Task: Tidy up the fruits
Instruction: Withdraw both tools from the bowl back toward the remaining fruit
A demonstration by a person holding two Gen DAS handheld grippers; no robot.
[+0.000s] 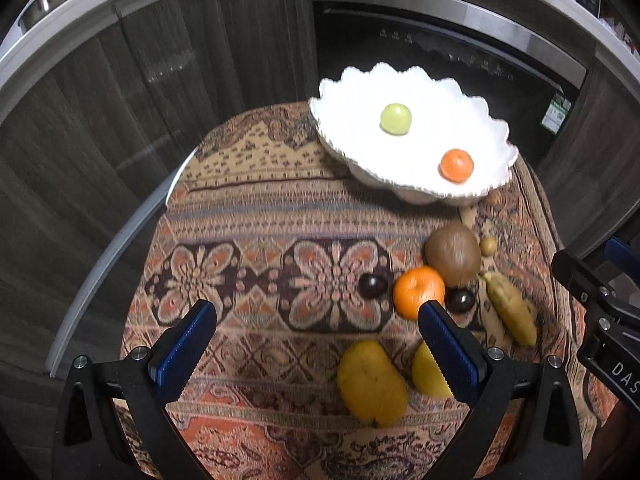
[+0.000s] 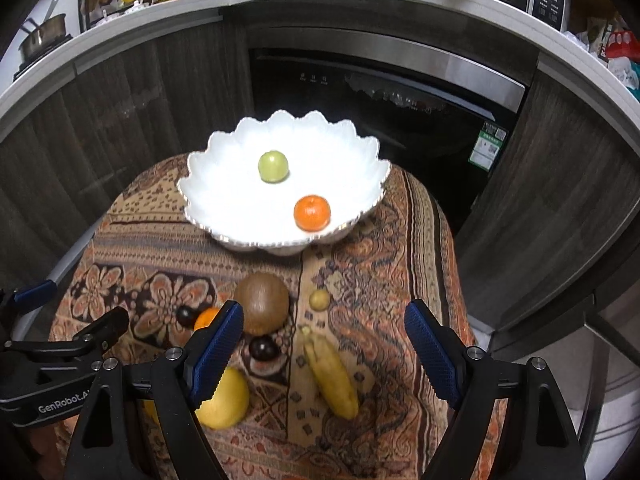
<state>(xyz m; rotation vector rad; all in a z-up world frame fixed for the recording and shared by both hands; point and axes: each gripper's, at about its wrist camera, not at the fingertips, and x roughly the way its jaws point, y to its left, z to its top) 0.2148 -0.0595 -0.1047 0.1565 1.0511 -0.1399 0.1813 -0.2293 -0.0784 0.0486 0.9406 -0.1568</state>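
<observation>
While both hand-held grippers (image 1: 316,332) (image 2: 324,332) gape, only left view shows mango (image 1: 372,384).

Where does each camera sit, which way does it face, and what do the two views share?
Left wrist: on the left tongs, looking forward and down over the patterned cloth toward the white bowl; the right tongs' body shows at right.
Right wrist: on the right tongs, facing the same bowl; the left tongs' body shows at left.
Shared: bowl, kiwi, banana.
</observation>
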